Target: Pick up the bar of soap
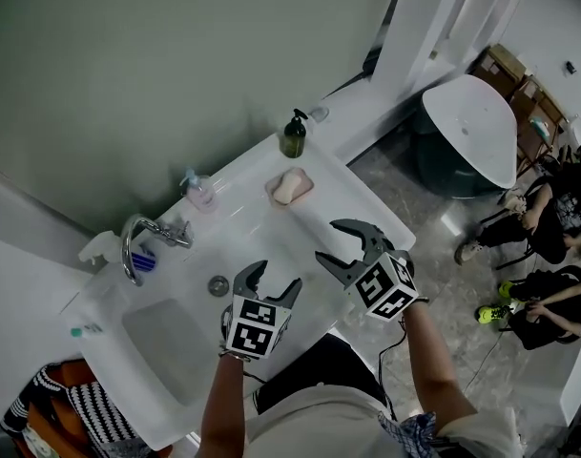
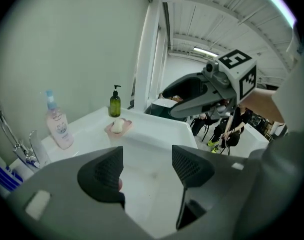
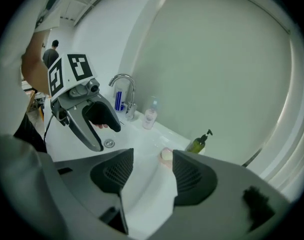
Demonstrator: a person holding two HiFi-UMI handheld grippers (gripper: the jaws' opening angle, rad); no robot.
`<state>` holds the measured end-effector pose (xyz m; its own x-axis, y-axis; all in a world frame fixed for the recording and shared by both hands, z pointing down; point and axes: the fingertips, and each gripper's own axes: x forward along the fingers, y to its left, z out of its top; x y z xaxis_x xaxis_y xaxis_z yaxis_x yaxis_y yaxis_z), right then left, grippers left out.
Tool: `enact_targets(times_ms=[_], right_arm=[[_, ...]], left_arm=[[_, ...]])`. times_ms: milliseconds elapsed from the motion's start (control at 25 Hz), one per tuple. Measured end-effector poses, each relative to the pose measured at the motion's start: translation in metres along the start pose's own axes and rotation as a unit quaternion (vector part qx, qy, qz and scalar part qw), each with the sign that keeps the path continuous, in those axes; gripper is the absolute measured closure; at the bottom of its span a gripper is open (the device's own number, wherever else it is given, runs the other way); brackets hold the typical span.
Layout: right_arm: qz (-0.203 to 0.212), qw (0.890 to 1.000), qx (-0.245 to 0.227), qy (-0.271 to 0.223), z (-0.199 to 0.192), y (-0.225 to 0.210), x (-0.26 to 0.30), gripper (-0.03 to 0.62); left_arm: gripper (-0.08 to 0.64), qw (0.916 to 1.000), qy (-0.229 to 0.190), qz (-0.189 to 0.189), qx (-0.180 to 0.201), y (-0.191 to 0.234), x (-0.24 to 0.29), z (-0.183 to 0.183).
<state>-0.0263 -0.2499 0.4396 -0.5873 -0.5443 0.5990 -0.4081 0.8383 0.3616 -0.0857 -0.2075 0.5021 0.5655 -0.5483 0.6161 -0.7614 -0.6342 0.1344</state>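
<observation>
Now, bar of soap [image 1: 288,188]: lying in a pink dish [image 1: 306,181] toward the countertop's [image 1: 261,232] back right corner, near a green pump bottle [image 1: 292,136].
Left gripper [image 1: 279,273]: jaws apart, empty, over the front edge.
Right gripper [image 1: 326,240]: jaws apart, empty, nearer the soap, not touching it.

Right tongs [image 3: 152,160], jaws apart, near the soap [image 3: 166,155]
</observation>
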Motion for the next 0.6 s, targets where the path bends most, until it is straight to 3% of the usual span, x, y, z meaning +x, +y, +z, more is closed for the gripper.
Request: enact_targets(times_ms=[200,320,480,600], right_arm=[[0.018,0.999,-0.046,0.020,0.002,-0.015,0.015,0.359],[0.038,0.997,-0.065,0.021,0.002,-0.028,0.024,0.359],[0.059,0.994,-0.091,0.019,0.003,-0.051,0.037,0.359],[0.071,0.991,-0.116,0.018,0.001,-0.072,0.050,0.359]], left_arm=[[0.264,0.9986,0.031,0.015,0.040,0.011,0.003,-0.004],[0.264,0.9968,0.024,0.027,0.072,0.020,0.006,0.017],[0.265,0.9939,0.023,-0.009,0.108,0.023,0.017,0.048],[0.264,0.9880,0.040,0.000,0.149,0.040,0.034,0.070]])
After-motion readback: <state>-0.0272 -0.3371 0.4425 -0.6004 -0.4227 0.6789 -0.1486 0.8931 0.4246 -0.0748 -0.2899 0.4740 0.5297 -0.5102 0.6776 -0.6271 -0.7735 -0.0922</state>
